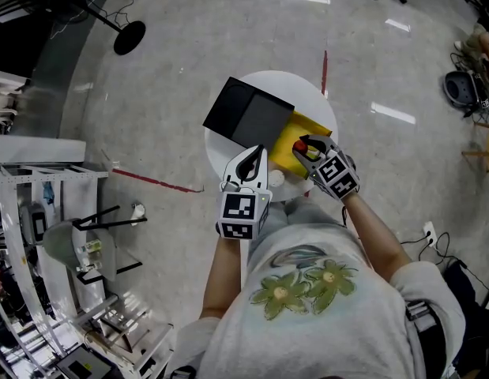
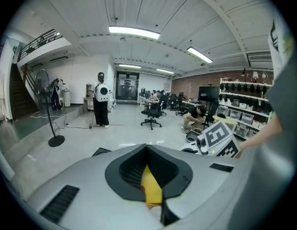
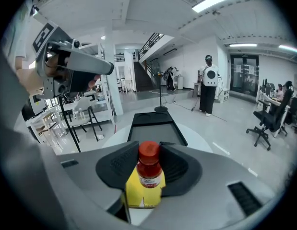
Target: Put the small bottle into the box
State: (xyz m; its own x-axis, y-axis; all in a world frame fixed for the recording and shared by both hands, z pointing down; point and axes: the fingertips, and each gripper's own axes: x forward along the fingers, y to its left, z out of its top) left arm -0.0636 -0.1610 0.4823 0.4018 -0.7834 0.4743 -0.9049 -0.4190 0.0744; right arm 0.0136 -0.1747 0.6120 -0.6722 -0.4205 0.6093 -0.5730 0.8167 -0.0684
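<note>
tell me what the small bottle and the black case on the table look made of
Small bottle: probably clear glossy plastic, as reddish contents show through; its red cap looks like moulded plastic. Black case: matte, hardly any glare, so hard plastic or card; the look leaves that open.

Small bottle [image 3: 149,175] label print unreadable; yellow object [image 1: 291,136] partly behind right claw [image 1: 306,150]

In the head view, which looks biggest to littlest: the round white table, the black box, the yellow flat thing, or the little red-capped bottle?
1. round white table
2. black rectangular box
3. yellow flat thing, partly covered, so only roughly placed
4. small red-capped bottle
</note>
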